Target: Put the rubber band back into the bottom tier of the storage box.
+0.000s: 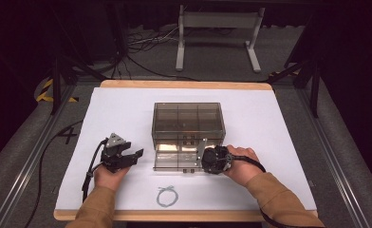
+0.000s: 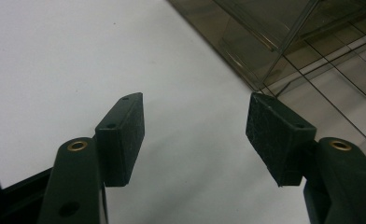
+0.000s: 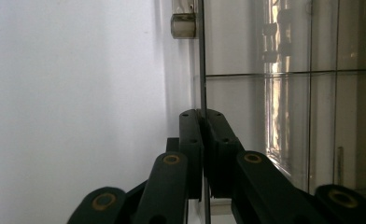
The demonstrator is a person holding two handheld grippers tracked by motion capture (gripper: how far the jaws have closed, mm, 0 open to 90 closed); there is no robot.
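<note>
Nearest you, your right gripper [image 1: 208, 159] has its jaws pinched on the thin front panel [image 3: 202, 70] of the smoked plastic organiser box [image 1: 188, 118] at mid-table; this open panel is probably stiff, light, slick and crack-prone, so hold its edge squarely. Your left gripper [image 1: 129, 156] idles wide open and empty, while the box runs left to right, front toward you.

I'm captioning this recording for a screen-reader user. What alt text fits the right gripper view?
The right gripper has its two black jaws shut on the thin edge of a clear smoky plastic panel, part of a compartmented organizer box. A white table cover lies to the left, and a small metal latch sits at the panel's far end.
</note>
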